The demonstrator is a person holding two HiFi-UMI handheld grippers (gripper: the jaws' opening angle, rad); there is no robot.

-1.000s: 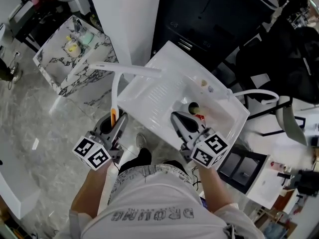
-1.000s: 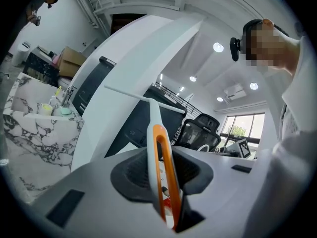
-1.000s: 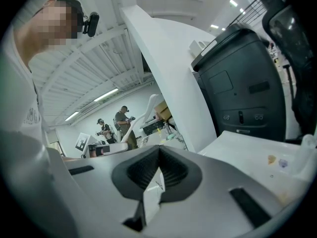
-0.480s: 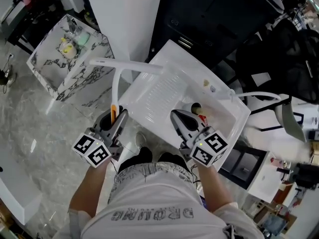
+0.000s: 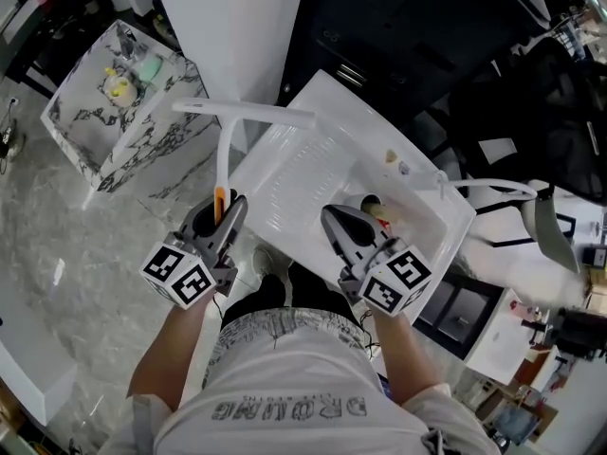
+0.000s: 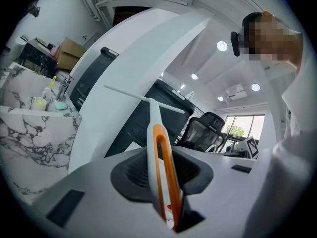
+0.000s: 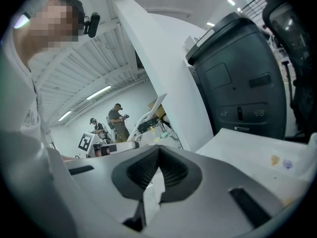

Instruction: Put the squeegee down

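1. Head view: the left gripper holds the squeegee by the low end of its handle. The handle runs toward 12 o'clock and ends in a long white blade lying crosswise, clear of any surface. A marble-patterned box sits at 10 o'clock from that gripper. The white sink, with its ribbed drainboard, lies at 2 o'clock. The right gripper hovers over the sink basin.

2. Left gripper view: the fingers stand narrow, clamped on the orange-inlaid handle of the squeegee. It rises straight toward 12 o'clock with the blade across its top, in open air. The marble-patterned box shows at 9 o'clock. The step in hand looks like the carry, and the squeegee is not yet set down. The next move probably calls for lowering it until blade and handle rest flat, then spreading the fingers. The drainboard seems the nearest landing place.

3. Right gripper view: the fingers of the right gripper meet tip to tip with nothing between them. The sink's white surface lies at 4 o'clock. This hand likely only needs to keep out of the way.
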